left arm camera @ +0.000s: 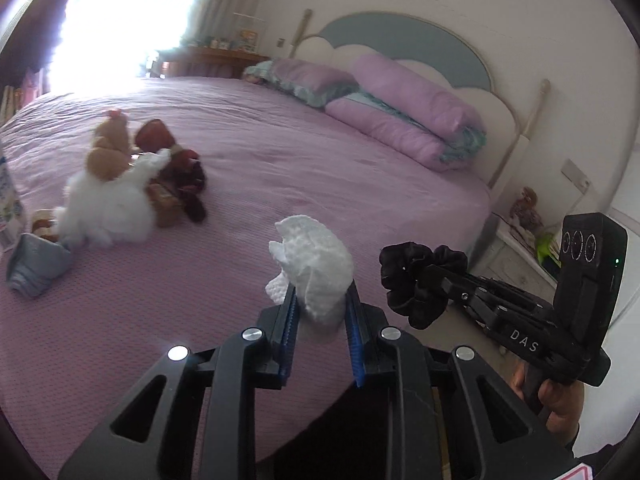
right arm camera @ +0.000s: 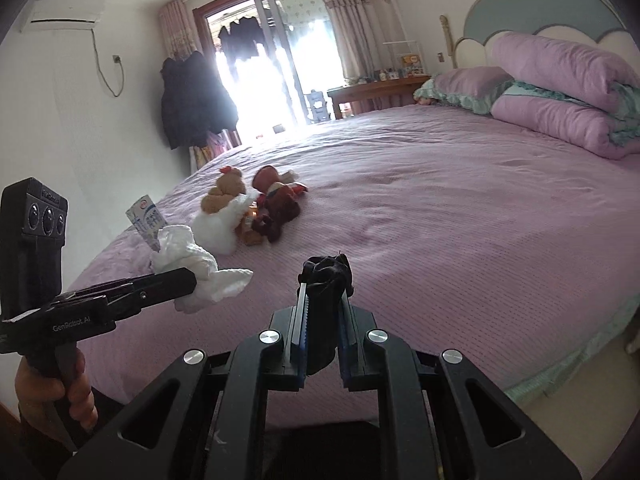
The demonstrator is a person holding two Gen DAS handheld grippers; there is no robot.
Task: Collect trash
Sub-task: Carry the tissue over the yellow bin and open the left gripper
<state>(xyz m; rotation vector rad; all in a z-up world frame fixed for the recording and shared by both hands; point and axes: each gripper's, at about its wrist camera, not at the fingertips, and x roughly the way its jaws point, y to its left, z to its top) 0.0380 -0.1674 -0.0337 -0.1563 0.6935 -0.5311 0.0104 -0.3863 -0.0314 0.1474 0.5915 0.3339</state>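
Above the purple bed (left arm camera: pixel 280 168), my left gripper (left arm camera: pixel 320 304) clenched the crumpled tissue (left arm camera: pixel 316 268) and my right gripper (right arm camera: pixel 322 312) the black scrunchie (right arm camera: pixel 326 276), so I judged steady, unloosened grips best.

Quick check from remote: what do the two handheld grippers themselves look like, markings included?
Both grippers, left gripper and right gripper, are black, with blue ridged pads and silver round bolts. Each carries a boxy black block with three round lenses. The right one reads "DAS", the left "GenRobot.AI".
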